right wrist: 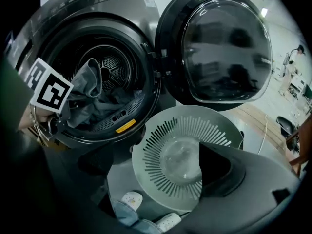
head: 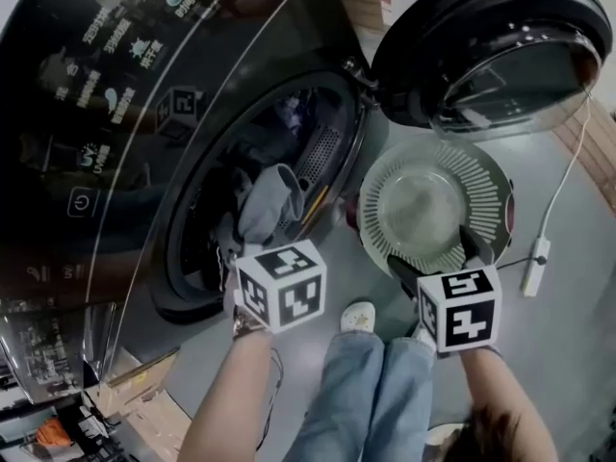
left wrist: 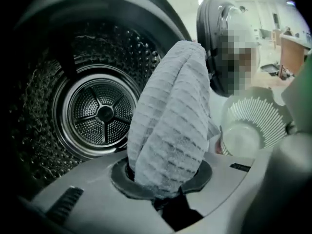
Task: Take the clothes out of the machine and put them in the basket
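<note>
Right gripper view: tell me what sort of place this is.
Probably a lab or workshop laundry corner, not a home: a front-loading machine with its door open, a slotted basket on the floor, and a large room with furniture beyond.

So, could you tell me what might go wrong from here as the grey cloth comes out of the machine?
The left gripper pinches one fold of the grey cloth, whose tail lies among the other clothes in the drum: it might drag them onto the floor or slip free. The basket stands off to the side by the open door, so an early release could miss it.
</note>
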`<action>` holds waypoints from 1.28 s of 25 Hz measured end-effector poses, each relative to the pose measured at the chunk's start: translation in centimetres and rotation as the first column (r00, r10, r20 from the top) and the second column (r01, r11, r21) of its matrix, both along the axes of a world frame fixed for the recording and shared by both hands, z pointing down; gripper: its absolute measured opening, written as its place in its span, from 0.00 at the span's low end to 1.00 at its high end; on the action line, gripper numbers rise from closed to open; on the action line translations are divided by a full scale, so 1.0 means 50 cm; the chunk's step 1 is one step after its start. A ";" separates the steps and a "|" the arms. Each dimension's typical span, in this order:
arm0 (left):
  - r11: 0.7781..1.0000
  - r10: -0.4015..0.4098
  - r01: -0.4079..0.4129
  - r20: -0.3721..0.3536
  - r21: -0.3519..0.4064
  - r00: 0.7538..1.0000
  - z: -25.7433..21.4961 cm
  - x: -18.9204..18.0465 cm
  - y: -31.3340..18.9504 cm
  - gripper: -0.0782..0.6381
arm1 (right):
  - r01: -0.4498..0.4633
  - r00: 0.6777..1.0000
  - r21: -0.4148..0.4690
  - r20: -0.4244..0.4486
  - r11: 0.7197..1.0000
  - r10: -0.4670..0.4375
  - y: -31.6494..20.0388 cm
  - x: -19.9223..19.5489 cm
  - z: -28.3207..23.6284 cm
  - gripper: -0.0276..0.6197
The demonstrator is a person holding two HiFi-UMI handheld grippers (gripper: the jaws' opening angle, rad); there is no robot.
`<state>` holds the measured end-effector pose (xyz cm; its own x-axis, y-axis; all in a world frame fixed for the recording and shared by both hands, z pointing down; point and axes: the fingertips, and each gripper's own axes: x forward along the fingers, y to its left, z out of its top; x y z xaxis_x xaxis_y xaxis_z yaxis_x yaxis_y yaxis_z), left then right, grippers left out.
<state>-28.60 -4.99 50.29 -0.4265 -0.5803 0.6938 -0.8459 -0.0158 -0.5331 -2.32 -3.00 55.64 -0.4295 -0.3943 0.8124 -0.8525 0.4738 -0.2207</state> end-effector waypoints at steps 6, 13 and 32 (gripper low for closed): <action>1.000 0.019 -0.019 -0.120 0.009 0.993 -0.030 0.065 0.006 0.22 | -0.020 1.000 0.012 0.018 1.000 0.020 0.008 0.018 -0.014 0.88; 0.999 0.041 -0.041 -0.210 0.008 0.977 -0.057 0.132 -0.011 0.22 | -0.055 0.998 -0.001 0.021 0.998 0.055 0.017 0.064 -0.027 0.88; 0.974 0.215 -0.225 -0.396 0.023 0.893 -0.112 0.437 -0.068 0.22 | -0.176 0.984 -0.017 0.036 0.984 0.176 0.013 0.221 -0.064 0.88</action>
<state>-6.73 -8.37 44.71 0.0206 -0.6098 0.7923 -0.9598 -0.2339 -0.1550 8.74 -2.36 52.45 -0.3842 -0.4554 0.8031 -0.9134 0.3139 -0.2590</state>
